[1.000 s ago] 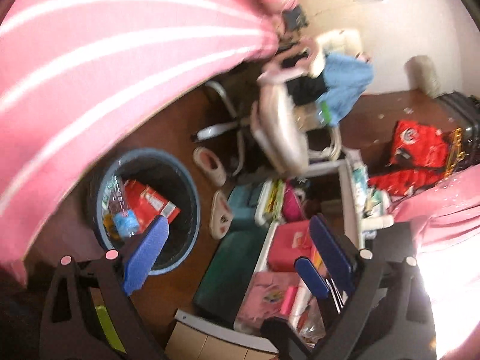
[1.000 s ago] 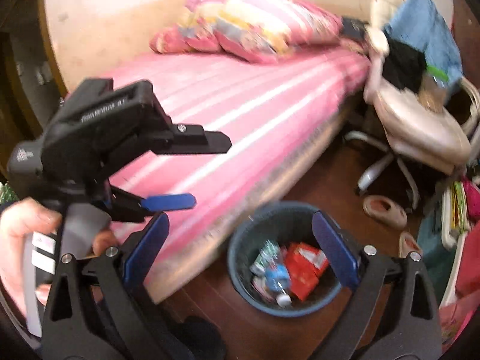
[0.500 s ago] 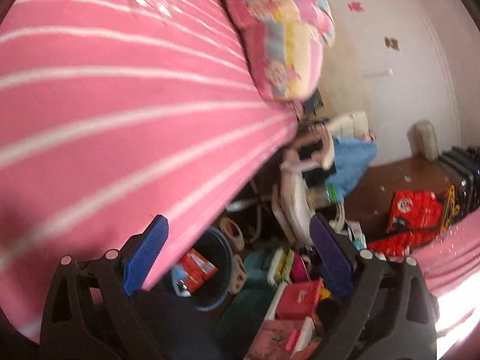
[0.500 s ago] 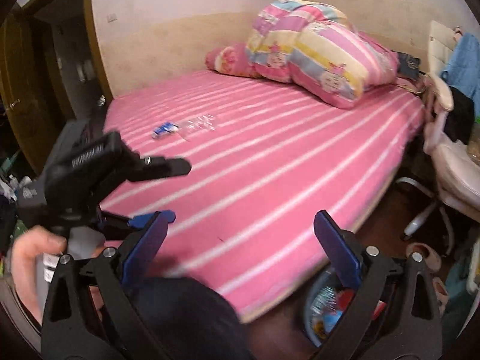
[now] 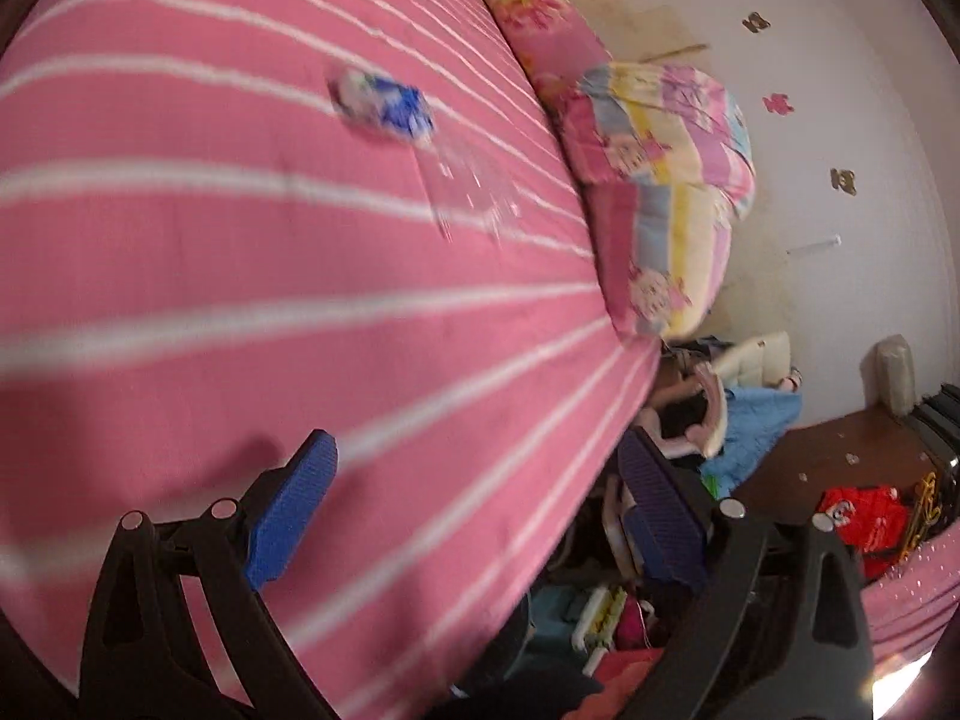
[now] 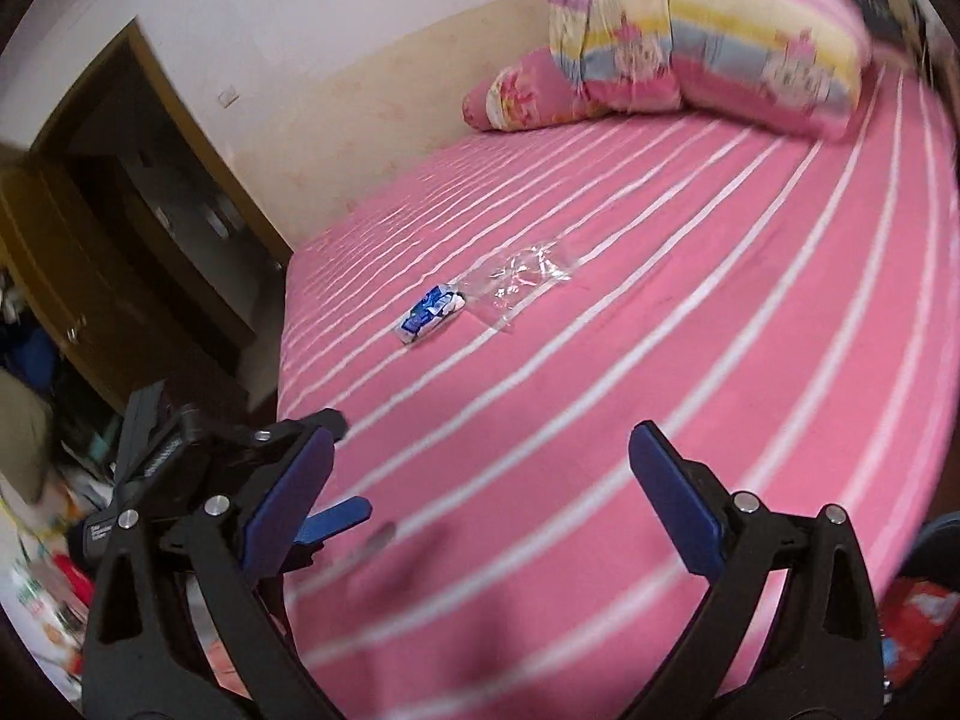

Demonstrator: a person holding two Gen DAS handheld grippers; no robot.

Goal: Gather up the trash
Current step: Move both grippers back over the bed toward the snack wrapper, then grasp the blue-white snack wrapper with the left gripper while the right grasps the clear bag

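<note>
Right wrist view looks across a pink striped bed (image 6: 690, 312), where two bits of trash lie mid-mattress, far from both tools: a blue-and-white wrapper (image 6: 431, 313) and, touching its right end, a crumpled clear plastic film (image 6: 523, 276). The right hand-held gripper (image 6: 480, 492) hangs over the near edge of the bed with its blue pads spread wide and nothing between them. The left hand-held gripper (image 6: 336, 480) shows at the near left, also spread and empty; in its own view (image 5: 477, 516) the wrapper (image 5: 384, 105) and film (image 5: 474, 198) appear blurred, up the sheet.

The step in hand looks like a reach for the next piece of trash. To do it well, I would pick one piece per gripper, come down with the pads straddling the wrapper across its short side, and press lightly into the mattress before closing, since the soft sheet may bunch up into the grip. The film is thin and slippery-looking, so pinching a raised crease seems safer than a flat edge. A pillow (image 6: 720, 30) sits well clear at the far end.
</note>
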